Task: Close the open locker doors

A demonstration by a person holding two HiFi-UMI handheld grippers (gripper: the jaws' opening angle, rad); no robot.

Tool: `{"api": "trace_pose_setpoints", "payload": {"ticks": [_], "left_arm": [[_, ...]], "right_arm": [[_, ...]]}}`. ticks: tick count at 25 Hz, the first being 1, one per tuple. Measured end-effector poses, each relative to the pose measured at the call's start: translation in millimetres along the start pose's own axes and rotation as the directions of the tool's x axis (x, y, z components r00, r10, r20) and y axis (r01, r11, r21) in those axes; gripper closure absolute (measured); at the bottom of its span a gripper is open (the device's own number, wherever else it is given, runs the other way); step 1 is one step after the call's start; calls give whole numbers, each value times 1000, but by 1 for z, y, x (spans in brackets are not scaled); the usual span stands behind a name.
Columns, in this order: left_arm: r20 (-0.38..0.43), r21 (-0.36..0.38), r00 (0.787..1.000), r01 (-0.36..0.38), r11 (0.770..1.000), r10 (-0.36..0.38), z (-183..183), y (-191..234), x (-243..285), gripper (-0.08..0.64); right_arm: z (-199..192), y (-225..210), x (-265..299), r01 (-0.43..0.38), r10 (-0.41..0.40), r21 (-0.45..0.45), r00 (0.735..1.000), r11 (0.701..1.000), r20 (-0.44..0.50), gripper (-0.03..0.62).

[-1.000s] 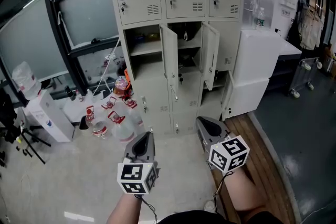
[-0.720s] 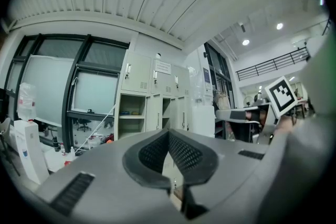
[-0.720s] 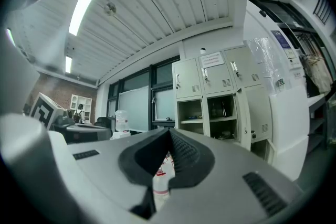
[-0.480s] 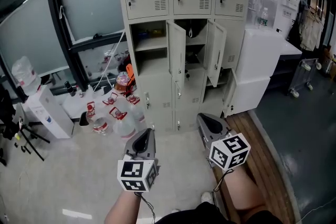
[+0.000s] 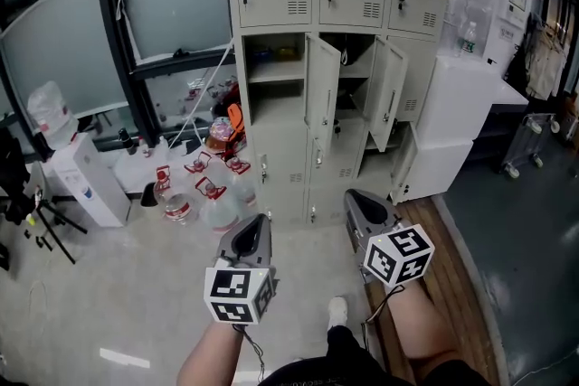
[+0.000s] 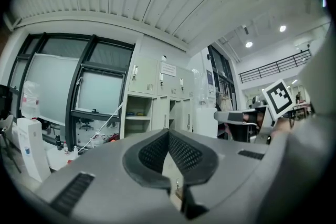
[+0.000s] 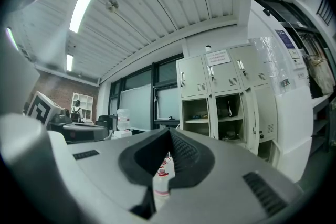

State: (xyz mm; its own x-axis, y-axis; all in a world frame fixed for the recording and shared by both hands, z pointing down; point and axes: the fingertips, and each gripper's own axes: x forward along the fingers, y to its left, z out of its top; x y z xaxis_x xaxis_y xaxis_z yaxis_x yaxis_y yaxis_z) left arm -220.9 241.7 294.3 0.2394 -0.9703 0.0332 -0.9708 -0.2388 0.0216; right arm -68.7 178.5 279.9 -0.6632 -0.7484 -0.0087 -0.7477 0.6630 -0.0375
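Observation:
A grey locker cabinet point(image 5: 339, 68) stands ahead, its top row shut. In the middle row the left compartment point(image 5: 274, 72) and the one beside it gape, with two doors point(image 5: 323, 95) point(image 5: 389, 95) swung outward. A lower door point(image 5: 403, 172) at the right also hangs out. My left gripper point(image 5: 257, 221) and right gripper point(image 5: 352, 195) are held level over the floor, well short of the lockers, both shut on nothing. In the left gripper view the jaw tips point(image 6: 169, 131) meet below the lockers point(image 6: 152, 113). The right gripper view shows its tips point(image 7: 169, 131) touching, lockers point(image 7: 220, 107) to the right.
Several water bottles point(image 5: 204, 199) sit on the floor left of the lockers, near a white dispenser point(image 5: 77, 181). A white cabinet point(image 5: 461, 117) adjoins the lockers' right side. A wooden platform point(image 5: 452, 276) runs along the right. A window wall point(image 5: 172, 9) is at the left.
Both grippers have been carried toward the lockers, which now look nearer and sit further right in the head view. The jaws stay shut and the doors have not moved.

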Motion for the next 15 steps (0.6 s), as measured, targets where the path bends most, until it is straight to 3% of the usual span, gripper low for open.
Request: {"api": "trace_pose_setpoints", "payload": {"ticks": [15], "left_arm": [[27, 6, 999, -34, 999, 34, 10, 14, 25, 558]], "right_arm": [[14, -19, 36, -22, 22, -18, 999, 1000, 31, 592]]}}
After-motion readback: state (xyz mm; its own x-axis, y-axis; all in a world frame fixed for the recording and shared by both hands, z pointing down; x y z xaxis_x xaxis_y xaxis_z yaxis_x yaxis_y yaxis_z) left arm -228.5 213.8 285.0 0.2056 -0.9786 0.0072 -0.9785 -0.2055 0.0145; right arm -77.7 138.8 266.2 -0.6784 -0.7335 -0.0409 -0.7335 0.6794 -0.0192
